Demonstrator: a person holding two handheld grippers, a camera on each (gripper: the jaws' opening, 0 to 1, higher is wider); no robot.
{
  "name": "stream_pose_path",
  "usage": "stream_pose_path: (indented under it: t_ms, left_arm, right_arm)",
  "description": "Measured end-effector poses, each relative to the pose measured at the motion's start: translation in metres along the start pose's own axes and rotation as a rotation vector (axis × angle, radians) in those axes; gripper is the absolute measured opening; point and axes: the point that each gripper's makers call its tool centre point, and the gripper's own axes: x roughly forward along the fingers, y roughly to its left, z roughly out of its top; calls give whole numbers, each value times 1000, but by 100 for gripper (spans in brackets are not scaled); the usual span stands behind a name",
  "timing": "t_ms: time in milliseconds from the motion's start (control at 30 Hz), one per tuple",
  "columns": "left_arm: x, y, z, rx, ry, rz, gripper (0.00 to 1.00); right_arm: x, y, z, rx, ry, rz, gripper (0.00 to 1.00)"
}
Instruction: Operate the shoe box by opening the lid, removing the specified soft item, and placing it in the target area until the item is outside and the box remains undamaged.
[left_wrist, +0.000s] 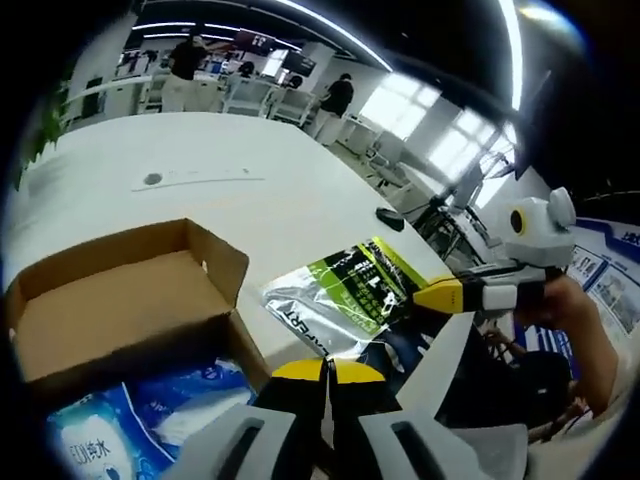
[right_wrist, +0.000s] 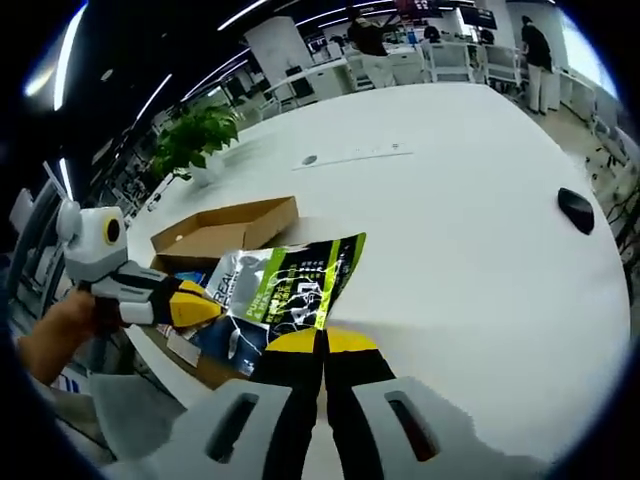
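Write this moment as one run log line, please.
box: lid open | green-silver pouch: held by right gripper, above table | left gripper: shut, empty | blue pack: in box

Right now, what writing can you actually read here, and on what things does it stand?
"REAL": large letters on the silver, green and black pouch.
Chinese characters, seemingly "纯水": on the blue and white soft pack in the cardboard box.
Small print on the pouch: too blurred.
Blue wall posters: unreadable.

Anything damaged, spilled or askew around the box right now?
Nothing stands out. The cardboard shoe box sits open and looks intact, a blue packet inside it; the green-and-silver pouch lies flat beside it.
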Motion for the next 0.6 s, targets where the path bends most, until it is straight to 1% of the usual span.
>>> stream_pose_path:
  t_ms: [133,367,467,567,600]
  left_arm:
    - [7,-2,-2,14,20,4,0]
    - [20,3,-2,66,74,28,0]
    - [25,6,-3,89,105,43,0]
    - [33,11,-5,136,155,67,0]
    - [34,12,-5,146,163,73,0]
  right_arm:
    - [2,-7,-1,2,3,-7,0]
    - [13,-17,-5,-8,22,-19,0]
    - [19,-22,-6,1,24,-19,0]
    - [25,-25,-8,-1,26,-25,0]
    - [28,-26,-9,0,28,-31,0]
